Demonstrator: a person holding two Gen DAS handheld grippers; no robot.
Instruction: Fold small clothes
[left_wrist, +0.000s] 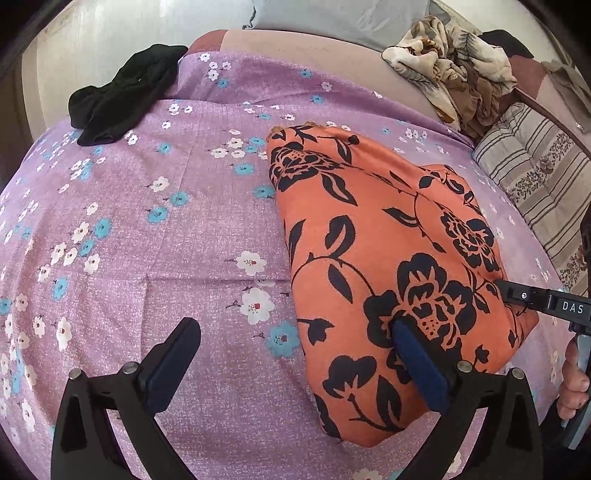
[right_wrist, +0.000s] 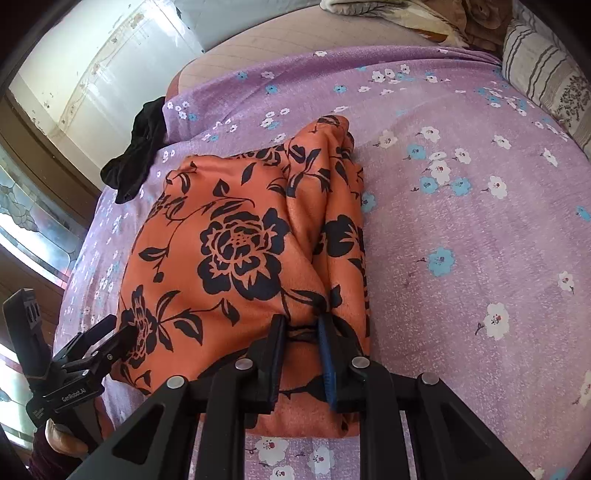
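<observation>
Item: orange floral-print fabric garment, part-folded, lying on the lilac flowered bedsheet.

Right gripper: clenched on a bunched edge at the garment's 6 o'clock.

Left gripper: spread wide, one pad resting on the cloth, gripping nothing.

Step, by my judgement: mid-fold. Next calls for carrying the pinched edge toward 12 o'clock, the other gripper pinning the cloth.

Black crumpled garment at 10 o'clock, untouched.

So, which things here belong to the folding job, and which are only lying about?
In use:
- orange flowered garment
- right tongs, pinching its near edge
- left tongs, open, one finger on it

Lying about:
- black garment
- beige patterned cloth heap
- striped cushion
- purple flowered sheet
</observation>
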